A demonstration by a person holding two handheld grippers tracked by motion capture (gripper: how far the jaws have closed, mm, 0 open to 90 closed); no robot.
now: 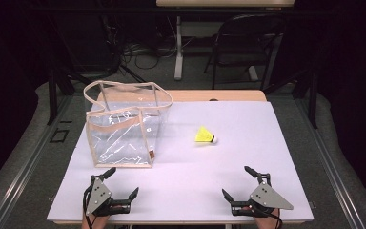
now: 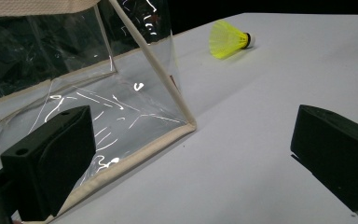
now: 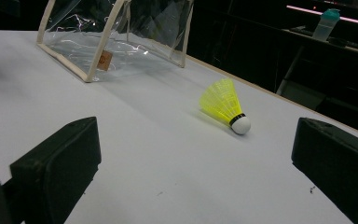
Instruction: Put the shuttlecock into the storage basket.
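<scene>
A clear plastic tote bag (image 1: 124,125) with beige trim stands upright on the left half of the white table top (image 1: 238,157), its mouth open upward. A yellow shuttlecock (image 1: 205,136) lies on its side right of the bag, white cork tip pointing right. My left gripper (image 1: 123,181) rests open near the front edge, just below the bag's front corner. My right gripper (image 1: 235,180) rests open at the front right. The left gripper view has the bag (image 2: 74,70) close ahead and the shuttlecock (image 2: 228,39) farther off. The right gripper view faces the shuttlecock (image 3: 223,106), with the bag (image 3: 116,37) beyond.
A strip of wooden table edge (image 1: 219,95) shows behind the white top. A dark folding chair (image 1: 248,43) and cables stand on the floor beyond the table. A teal bottle (image 3: 326,23) sits on a far shelf.
</scene>
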